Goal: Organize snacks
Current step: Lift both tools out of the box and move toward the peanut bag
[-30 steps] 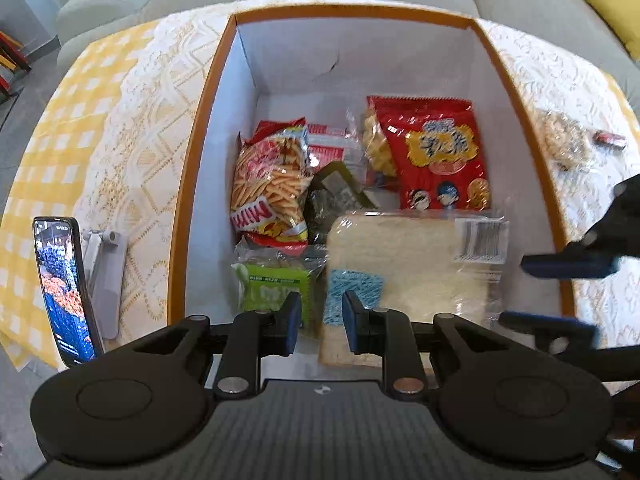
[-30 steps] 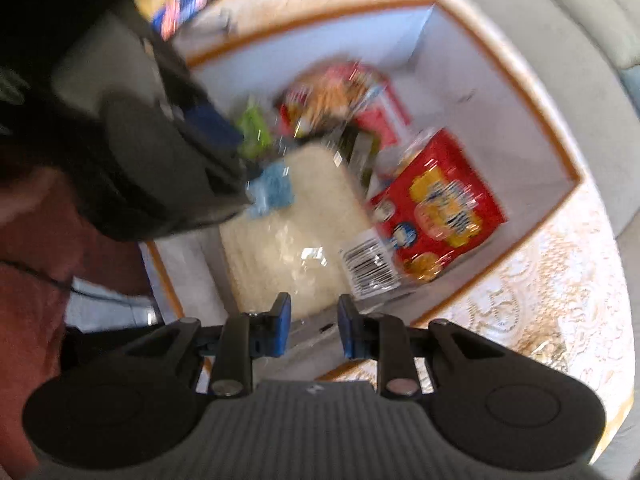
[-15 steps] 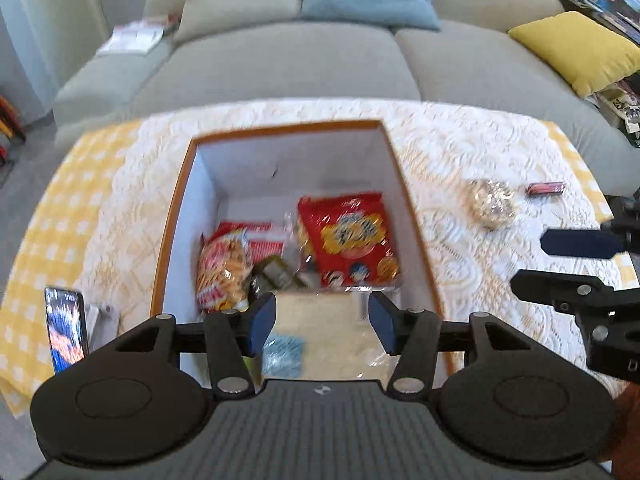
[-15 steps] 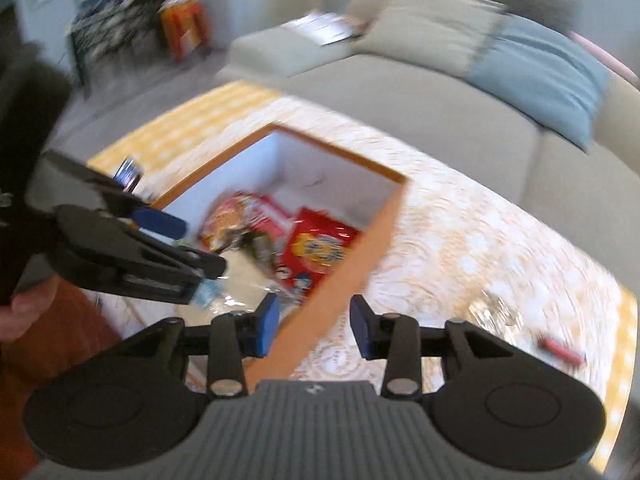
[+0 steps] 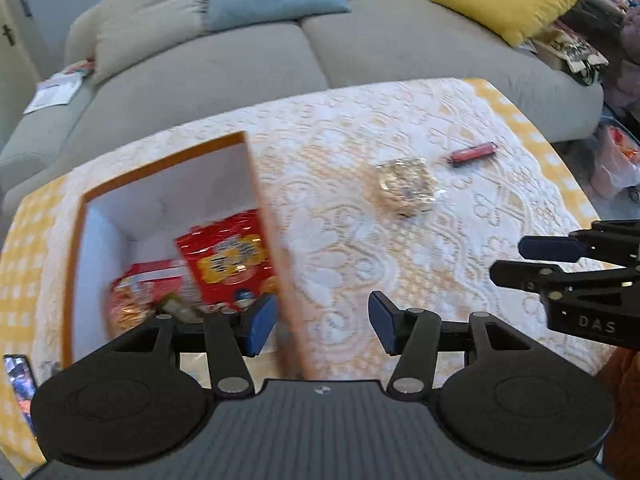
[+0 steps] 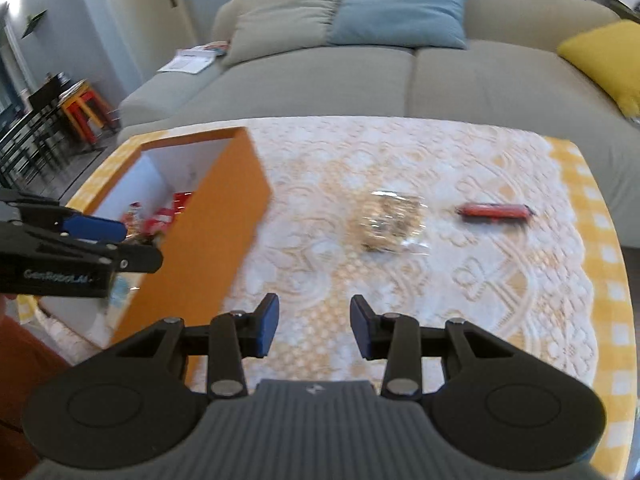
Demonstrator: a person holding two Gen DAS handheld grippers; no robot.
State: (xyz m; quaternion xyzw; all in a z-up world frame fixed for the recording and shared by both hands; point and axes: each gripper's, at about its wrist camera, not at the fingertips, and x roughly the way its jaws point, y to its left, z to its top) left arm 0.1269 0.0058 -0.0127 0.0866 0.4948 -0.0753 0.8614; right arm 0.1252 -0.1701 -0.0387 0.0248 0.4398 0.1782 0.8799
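An orange box with white inner walls stands on the left of the lace-covered table and holds several snack bags, among them a red bag. It also shows in the right wrist view. A clear bag of snacks and a thin red snack stick lie on the cloth to the right of the box. My left gripper is open and empty above the box's right wall. My right gripper is open and empty over the cloth, short of the clear bag.
A grey sofa with blue, beige and yellow cushions runs behind the table. A phone on a stand sits at the table's left front corner. The yellow checked tablecloth edge marks the table's right side.
Both grippers have pulled up and back from inside the box and swung right toward the open cloth. Both have opened wider. The bread bag has dropped out of sight.
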